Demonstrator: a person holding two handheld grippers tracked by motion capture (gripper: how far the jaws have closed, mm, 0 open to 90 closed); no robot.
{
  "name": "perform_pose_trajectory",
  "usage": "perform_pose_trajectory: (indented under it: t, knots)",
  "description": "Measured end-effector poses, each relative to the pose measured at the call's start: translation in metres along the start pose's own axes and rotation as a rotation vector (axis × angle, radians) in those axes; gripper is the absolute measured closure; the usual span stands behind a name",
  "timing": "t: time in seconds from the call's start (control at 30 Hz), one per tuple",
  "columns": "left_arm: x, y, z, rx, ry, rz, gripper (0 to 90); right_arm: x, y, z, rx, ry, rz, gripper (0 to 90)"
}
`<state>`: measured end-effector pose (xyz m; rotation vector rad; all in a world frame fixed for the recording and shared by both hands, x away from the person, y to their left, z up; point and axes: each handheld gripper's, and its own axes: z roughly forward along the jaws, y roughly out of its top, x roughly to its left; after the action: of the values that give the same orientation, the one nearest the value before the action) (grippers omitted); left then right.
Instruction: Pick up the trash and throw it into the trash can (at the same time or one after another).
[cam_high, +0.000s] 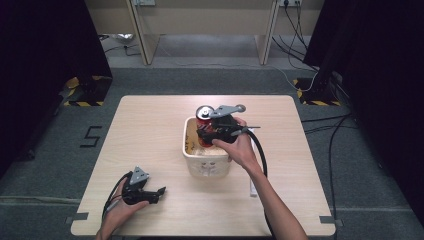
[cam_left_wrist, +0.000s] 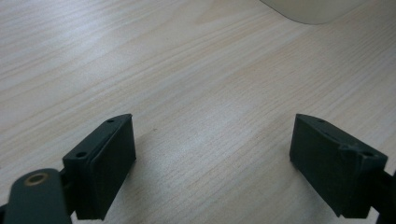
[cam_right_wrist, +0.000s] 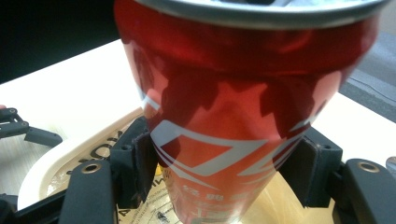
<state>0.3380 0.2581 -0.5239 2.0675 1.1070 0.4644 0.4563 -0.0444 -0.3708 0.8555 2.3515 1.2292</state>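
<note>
One can (tool-gripped) inside tub

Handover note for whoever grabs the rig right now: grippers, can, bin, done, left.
Right gripper: shut on the red can, jaws on both its sides, can upright above the cream bin.
Left gripper: open, holding nothing, low over bare table at the near left, apart from the bin.
Done: can gripped.
Unclear: whether the can is going into the bin or coming out.
Left: finish the move and release. Something printed lies on the bin floor; I can't tell what it is.
</note>
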Motion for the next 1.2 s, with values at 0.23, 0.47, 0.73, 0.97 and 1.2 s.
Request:
perform_pose_trajectory:
  t: [0.23, 0.47, 0.73, 0.97, 1.2]
  knots:
    - [0.0, 0.0, 0.0, 0.003, 0.0, 0.004, 13.9, 0.002, 0.0, 0.005, 0.001, 0.004, 0.008, 33.9]
    - [0.0, 0.0, 0.0, 0.003, 0.0, 0.004, 13.8, 0.003, -0.001, 0.011, 0.021, 0.011, 0.013, 33.9]
    - [0.0, 0.0, 0.0, 0.002, 0.0, 0.003, 13.9, 0.004, -0.003, 0.013, 0.032, 0.009, 0.016, 33.8]
    - [0.0, 0.0, 0.0, 0.005, -0.002, 0.004, 13.8, 0.003, -0.009, 0.011, 0.038, 0.011, 0.04, 27.1]
    - [0.0, 0.0, 0.0, 0.002, -0.001, 0.0, 13.8, 0.004, -0.006, 0.002, 0.018, 0.001, 0.034, 18.2]
